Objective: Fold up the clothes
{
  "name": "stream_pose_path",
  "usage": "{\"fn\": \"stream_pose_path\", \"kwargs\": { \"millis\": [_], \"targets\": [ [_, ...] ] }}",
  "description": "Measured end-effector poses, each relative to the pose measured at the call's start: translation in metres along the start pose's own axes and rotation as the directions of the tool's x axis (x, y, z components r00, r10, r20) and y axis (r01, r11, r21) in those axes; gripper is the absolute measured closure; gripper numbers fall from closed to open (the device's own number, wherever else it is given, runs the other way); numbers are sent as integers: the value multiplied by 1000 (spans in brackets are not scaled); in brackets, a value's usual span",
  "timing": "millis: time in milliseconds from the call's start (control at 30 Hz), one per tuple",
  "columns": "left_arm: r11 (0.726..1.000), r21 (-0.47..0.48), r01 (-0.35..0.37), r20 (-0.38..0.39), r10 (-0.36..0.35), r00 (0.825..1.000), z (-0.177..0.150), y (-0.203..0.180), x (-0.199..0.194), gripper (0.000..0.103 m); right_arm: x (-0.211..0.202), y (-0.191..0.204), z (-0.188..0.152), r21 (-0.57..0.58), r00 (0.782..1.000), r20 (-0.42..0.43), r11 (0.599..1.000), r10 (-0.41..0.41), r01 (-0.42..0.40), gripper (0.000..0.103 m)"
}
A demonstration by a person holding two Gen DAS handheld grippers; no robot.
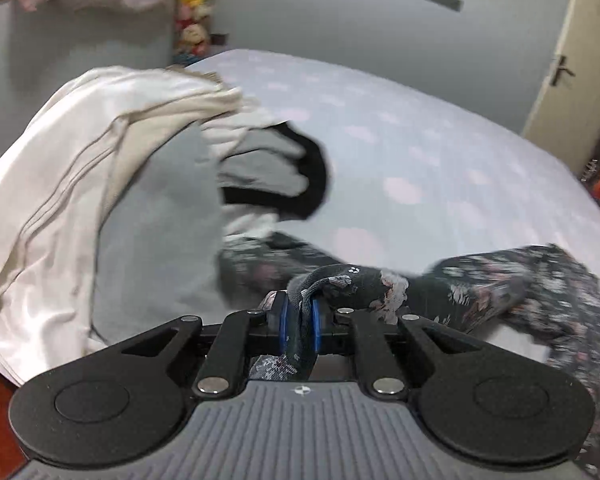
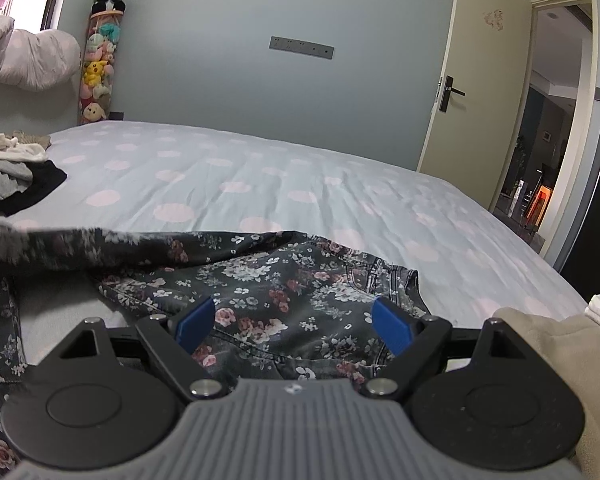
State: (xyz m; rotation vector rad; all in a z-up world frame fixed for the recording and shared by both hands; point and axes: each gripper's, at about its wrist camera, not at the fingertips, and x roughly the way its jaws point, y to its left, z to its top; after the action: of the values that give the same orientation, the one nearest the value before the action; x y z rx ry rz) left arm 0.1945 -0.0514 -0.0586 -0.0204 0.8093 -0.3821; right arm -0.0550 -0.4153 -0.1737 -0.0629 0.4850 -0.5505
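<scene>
One dark floral garment [image 2: 284, 292] on the bed [image 2: 340, 184], left gripper [image 1: 299, 320] clamped on its fabric, right gripper [image 2: 292, 320] spread wide above it, one clothes pile [image 1: 100, 168] alongside

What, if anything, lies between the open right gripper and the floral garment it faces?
Nothing visible does. The right gripper hangs open directly over the floral garment on the bed. The beige cloth sits off to its right, and the clothes pile lies far left.
</scene>
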Motion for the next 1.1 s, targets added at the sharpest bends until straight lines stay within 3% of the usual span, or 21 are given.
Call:
{"fn": "stream_pose_path", "kwargs": {
  "millis": [200,233,333,433,500,633,700,833,967,1100],
  "targets": [
    [999,18,-42,64,41,997,-6,15,15,83,4,5,-1,-22,1000,-19,1000,3,-3,16],
    [998,18,-60,73,59,996,-8,16,14,77,5,5,-2,-23,1000,-22,1000,3,-3,16],
    [992,32,-118,118,114,987,-12,17,8,43,5,4,-2,-21,1000,-25,1000,6,-6,16],
    [978,101,-183,208,159,965,-15,17,-6,40,6,3,-2,-18,1000,-28,1000,9,-10,16],
    [972,120,-202,219,173,960,-12,20,-13,38,6,3,-1,-17,1000,-29,1000,12,-12,16],
    [976,102,-192,188,171,967,-6,28,-28,38,5,2,-1,-8,1000,-24,1000,16,-16,16],
    [978,121,-173,170,151,974,-8,30,-35,38,5,0,-1,2,1000,-19,1000,17,-17,16],
    [960,207,-189,187,151,971,-20,22,-49,38,5,-2,-1,15,1000,-18,1000,22,-21,16],
    [911,371,-182,213,108,971,-45,0,-61,38,5,-2,-1,21,1000,-17,999,25,-24,16],
    [795,579,-183,221,63,973,-73,-26,-57,38,6,-1,-1,24,1000,-22,999,23,-22,16]
  ]
}}
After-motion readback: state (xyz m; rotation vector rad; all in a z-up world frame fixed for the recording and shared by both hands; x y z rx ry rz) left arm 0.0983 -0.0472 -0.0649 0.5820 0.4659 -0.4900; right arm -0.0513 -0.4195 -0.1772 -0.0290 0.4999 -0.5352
